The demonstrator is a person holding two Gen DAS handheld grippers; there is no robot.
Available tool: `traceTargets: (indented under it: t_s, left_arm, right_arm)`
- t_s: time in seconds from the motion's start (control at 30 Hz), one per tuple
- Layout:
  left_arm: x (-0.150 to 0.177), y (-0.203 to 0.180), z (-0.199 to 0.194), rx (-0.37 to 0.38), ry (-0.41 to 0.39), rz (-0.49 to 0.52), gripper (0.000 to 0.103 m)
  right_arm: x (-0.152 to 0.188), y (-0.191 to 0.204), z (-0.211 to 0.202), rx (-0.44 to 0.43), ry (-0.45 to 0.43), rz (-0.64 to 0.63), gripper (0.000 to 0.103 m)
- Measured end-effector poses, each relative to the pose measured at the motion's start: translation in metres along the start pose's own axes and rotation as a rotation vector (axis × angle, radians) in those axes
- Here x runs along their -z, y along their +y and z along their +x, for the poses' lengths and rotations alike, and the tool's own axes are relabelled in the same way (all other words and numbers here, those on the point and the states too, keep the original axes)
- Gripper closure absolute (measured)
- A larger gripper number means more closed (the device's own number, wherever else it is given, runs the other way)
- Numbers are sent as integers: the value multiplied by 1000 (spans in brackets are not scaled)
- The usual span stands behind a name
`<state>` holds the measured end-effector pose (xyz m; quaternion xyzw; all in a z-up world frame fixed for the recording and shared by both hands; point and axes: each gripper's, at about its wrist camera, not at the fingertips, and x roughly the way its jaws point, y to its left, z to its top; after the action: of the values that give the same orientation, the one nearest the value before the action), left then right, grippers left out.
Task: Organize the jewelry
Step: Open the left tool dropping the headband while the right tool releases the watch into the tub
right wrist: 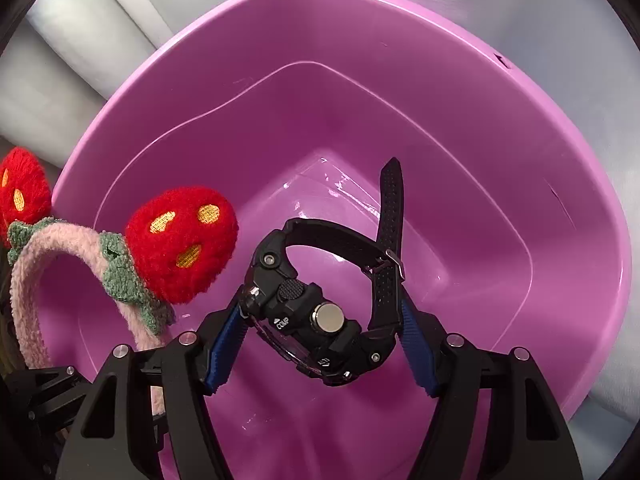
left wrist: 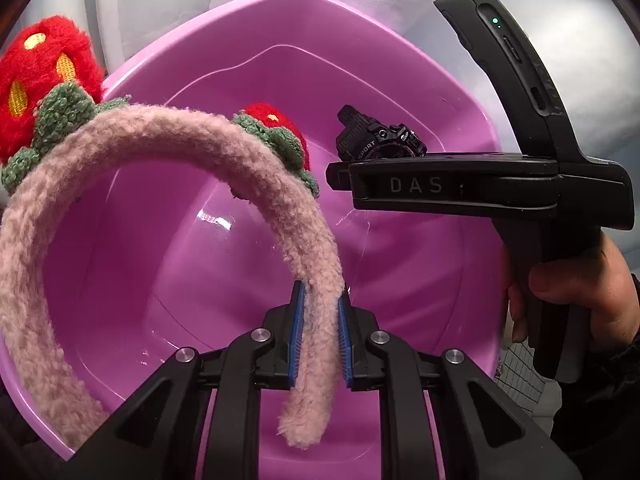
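My left gripper is shut on one end of a fluffy pink headband with two red knitted strawberries, held over the purple plastic basin. My right gripper is shut on a black sports watch, its case and strap pinched between the blue pads, above the basin's inside. The headband also shows at the left of the right wrist view. The right gripper with the watch shows in the left wrist view, to the right of the headband.
The basin stands on a white cloth-covered surface. A hand holds the right gripper's handle at the basin's right edge. A bit of grid-patterned cloth lies beside the basin.
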<state>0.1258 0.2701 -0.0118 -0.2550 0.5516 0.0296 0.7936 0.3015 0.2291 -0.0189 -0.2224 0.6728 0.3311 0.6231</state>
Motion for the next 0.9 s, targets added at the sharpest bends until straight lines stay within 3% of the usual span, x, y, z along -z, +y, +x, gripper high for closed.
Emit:
traceTargets:
  t_s: [0.23,0.43,0.5,0.57,0.9]
  left_arm:
    - [-6,3,13,-42,59,-28,84]
    - [-7,-2,6,-67,38,-20,55]
    - [-6,-6,2,-69,24,-14,40]
    - [-6,-9,-3,-85,3,-14,35]
    - [0,-15,-25,-107,-51,-24,34]
  right_arm:
    - [-14,6,21,36,109,-8,35]
    - [-17,4,18,27,92,1,35]
    - [-12,3,17,24,88,3,34]
    - [-8,4,15,21,79,1,34]
    - [6,8,-9,-9,14,8,34]
